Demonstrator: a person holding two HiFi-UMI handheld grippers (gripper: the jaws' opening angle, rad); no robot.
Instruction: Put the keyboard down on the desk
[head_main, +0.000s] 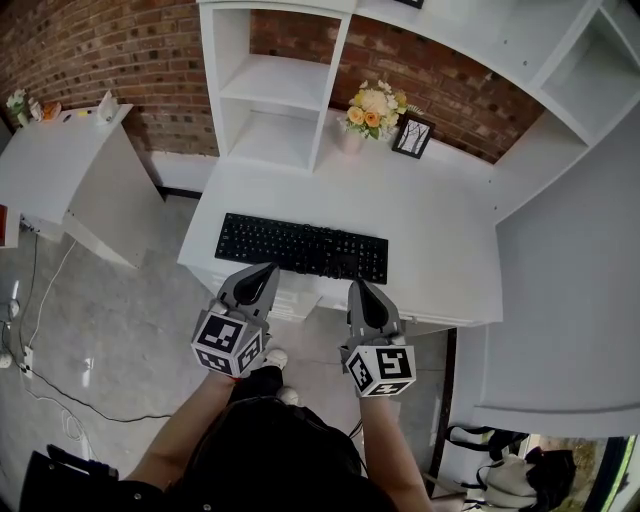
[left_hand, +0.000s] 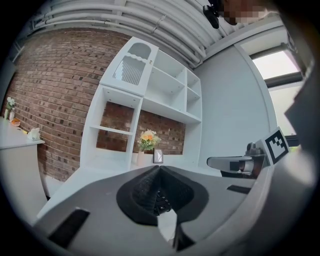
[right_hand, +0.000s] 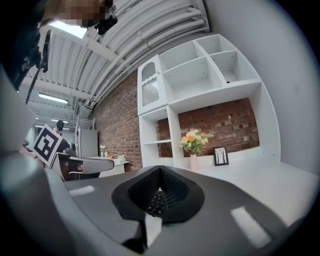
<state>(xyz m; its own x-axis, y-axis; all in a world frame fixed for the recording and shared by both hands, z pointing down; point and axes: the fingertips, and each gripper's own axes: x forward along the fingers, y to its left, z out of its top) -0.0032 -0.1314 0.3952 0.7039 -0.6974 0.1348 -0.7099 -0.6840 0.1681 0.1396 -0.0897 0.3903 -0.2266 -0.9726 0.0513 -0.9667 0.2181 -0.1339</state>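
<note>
I see the keyboard (head_main: 302, 247) lying flat on the desk (head_main: 440, 230), along its six o'clock edge, so I judge the placing done. The left gripper (head_main: 266, 270) and the right gripper (head_main: 357, 287) sit by its near side at seven and five o'clock. Both have their jaws pressed together on nothing, since the desk now carries the keyboard.

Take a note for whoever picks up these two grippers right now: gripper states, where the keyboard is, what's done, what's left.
Left gripper: shut, nothing clamped, at the keyboard's near edge.
Right gripper: shut, also empty, at the same edge further right.
Keyboard: appears to lie flat on the white desk, near its front edge.
Done: keyboard looks set down.
Left: probably just draw both grippers clear.
</note>
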